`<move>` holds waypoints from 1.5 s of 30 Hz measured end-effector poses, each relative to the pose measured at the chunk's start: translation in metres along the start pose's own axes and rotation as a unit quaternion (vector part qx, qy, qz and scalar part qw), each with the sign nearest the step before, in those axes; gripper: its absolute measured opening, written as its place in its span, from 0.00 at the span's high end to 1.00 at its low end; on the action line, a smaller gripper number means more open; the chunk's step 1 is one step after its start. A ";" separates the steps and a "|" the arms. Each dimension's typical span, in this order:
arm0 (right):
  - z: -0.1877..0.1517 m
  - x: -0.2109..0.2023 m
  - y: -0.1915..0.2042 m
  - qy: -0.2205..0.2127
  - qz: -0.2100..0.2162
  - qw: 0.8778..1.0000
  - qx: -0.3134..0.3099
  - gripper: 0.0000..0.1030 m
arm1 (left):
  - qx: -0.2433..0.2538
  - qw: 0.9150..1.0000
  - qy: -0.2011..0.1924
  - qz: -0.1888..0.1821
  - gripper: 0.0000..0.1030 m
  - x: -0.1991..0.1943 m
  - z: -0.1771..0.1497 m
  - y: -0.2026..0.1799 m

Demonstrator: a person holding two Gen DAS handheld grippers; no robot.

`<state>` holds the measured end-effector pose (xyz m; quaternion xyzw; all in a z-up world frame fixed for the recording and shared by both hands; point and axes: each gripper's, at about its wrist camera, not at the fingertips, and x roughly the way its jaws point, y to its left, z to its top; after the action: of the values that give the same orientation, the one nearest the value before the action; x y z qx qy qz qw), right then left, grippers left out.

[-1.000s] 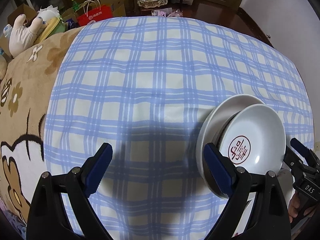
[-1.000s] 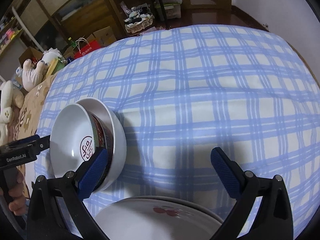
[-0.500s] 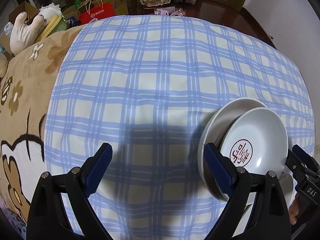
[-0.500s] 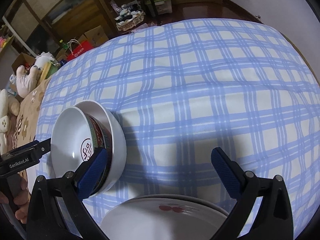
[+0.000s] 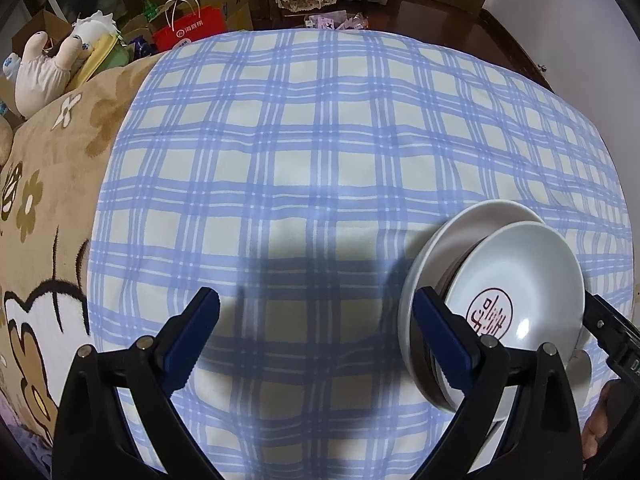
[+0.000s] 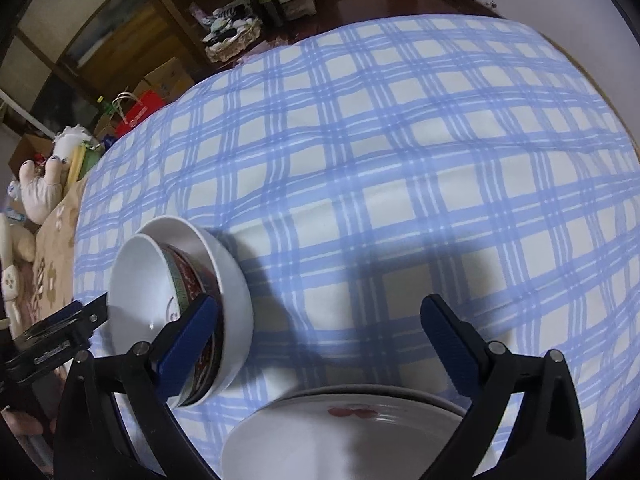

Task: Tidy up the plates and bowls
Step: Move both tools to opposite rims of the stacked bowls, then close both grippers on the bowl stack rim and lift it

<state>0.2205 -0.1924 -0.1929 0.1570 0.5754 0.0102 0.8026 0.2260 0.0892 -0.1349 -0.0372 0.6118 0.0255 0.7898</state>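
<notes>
Three nested bowls [image 6: 180, 304] sit on the checked cloth [image 5: 320, 152], between both grippers; a plate stack [image 6: 340, 432] (red-marked) lies below the right gripper [image 6: 320, 320]. Left gripper [image 5: 316, 320] and right gape wide, holding nothing.

My bed's blue plaid sheet [image 6: 400, 168] carries nested bowls [image 6: 224, 280] near its left edge and stacked plates [image 6: 340, 432] at its near edge.

both tools rose | bowl stack [image 6: 200, 308] unmoved, now looks lower in view
</notes>
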 end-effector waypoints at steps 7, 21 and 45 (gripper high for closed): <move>-0.003 0.001 -0.002 0.015 0.006 1.000 0.001 0.04 | -0.010 1.000 0.005 0.001 0.06 0.001 -0.001 0.004; -0.003 0.000 -0.003 0.026 0.019 0.999 0.004 0.04 | 0.008 0.999 -0.002 0.031 0.07 -0.007 -0.006 -0.004; -0.004 0.000 0.009 0.011 -0.014 0.999 -0.028 0.07 | -0.015 1.000 -0.005 -0.007 0.10 -0.007 -0.003 0.007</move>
<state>0.2182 -0.1826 -0.1918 0.1262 0.5859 0.0169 0.8003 0.2202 0.0956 -0.1287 -0.0536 0.6068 0.0291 0.7925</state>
